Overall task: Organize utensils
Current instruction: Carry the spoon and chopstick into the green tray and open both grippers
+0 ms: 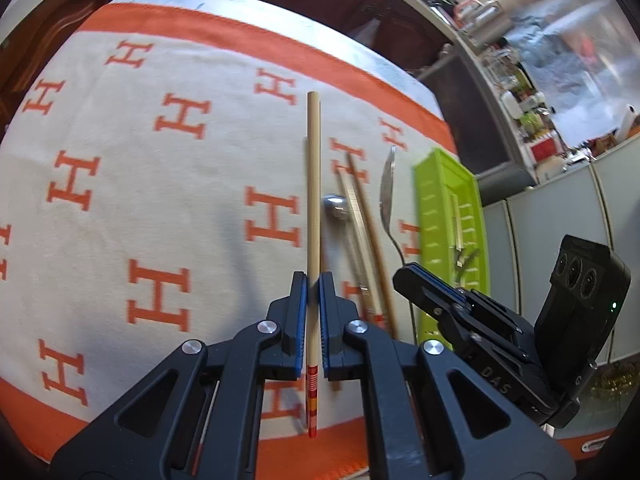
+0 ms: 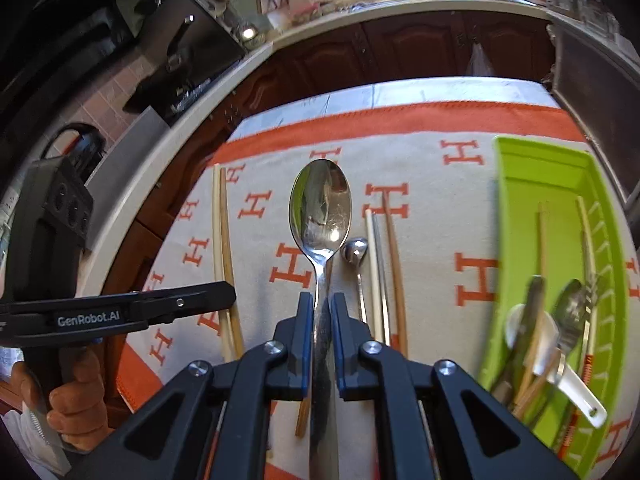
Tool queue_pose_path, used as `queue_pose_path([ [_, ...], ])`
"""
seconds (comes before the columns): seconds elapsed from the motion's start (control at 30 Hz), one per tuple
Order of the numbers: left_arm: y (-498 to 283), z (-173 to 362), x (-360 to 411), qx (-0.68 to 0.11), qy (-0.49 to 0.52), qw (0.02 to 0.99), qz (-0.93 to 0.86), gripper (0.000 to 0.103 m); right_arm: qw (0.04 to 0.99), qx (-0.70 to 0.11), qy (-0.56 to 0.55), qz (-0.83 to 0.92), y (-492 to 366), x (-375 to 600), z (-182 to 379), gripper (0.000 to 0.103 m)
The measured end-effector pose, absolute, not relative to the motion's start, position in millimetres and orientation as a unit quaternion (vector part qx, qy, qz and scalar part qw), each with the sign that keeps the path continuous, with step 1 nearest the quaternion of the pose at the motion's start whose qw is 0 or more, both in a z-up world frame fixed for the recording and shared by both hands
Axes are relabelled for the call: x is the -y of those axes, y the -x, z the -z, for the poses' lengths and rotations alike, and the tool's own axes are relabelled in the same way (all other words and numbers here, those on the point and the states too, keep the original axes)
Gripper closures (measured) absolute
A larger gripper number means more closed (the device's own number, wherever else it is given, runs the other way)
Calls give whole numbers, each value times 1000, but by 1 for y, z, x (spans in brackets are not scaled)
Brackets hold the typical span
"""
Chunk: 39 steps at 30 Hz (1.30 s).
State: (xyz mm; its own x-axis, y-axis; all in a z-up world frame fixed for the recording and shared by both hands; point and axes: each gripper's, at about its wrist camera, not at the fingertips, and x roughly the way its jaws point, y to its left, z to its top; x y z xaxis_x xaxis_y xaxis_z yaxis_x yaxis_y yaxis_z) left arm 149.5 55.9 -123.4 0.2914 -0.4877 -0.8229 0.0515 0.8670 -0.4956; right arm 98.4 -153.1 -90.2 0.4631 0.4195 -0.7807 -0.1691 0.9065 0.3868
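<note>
A cream, orange-patterned cloth (image 2: pixel 432 240) bears loose chopsticks (image 2: pixel 394 264), a small spoon (image 2: pixel 354 250) and a green tray (image 2: pixel 516 240).

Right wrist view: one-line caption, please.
Right gripper clamps a large metal spoon above the H-patterned cloth, green tray alongside.

Each gripper (image 1: pixel 313 280) (image 2: pixel 320 300) is black plastic with blue pads (image 1: pixel 304 292), silver screws (image 2: pixel 274 347) and white "GenRobot.AI" lettering (image 2: pixel 88 319).

Tray (image 2: pixel 516 168) at right edge of cloth (image 2: pixel 432 240) (utensils piled inside). Small spoon (image 2: pixel 354 250) and chopsticks (image 2: pixel 394 264) lie on cloth left of tray.
</note>
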Motion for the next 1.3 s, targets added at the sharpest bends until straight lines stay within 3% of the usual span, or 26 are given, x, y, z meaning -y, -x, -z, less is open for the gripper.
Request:
queue_pose_path([
  [0.23,-141,84,-9,-556,164,782,231,99,866,-459,-162,-117,-72,216,74,95],
  [0.63,-123,36,126,-563,82,749,339,99,862,-469,-192,-19,-72,296,106,94],
  [1.0,-167,106,192,-628,46,724,281,99,864,-453,-219,-19,-62,317,105,91],
  [1.3,-164,103,180,-623,18,738,258,98,868,-443,-219,-36,-57,311,93,91],
])
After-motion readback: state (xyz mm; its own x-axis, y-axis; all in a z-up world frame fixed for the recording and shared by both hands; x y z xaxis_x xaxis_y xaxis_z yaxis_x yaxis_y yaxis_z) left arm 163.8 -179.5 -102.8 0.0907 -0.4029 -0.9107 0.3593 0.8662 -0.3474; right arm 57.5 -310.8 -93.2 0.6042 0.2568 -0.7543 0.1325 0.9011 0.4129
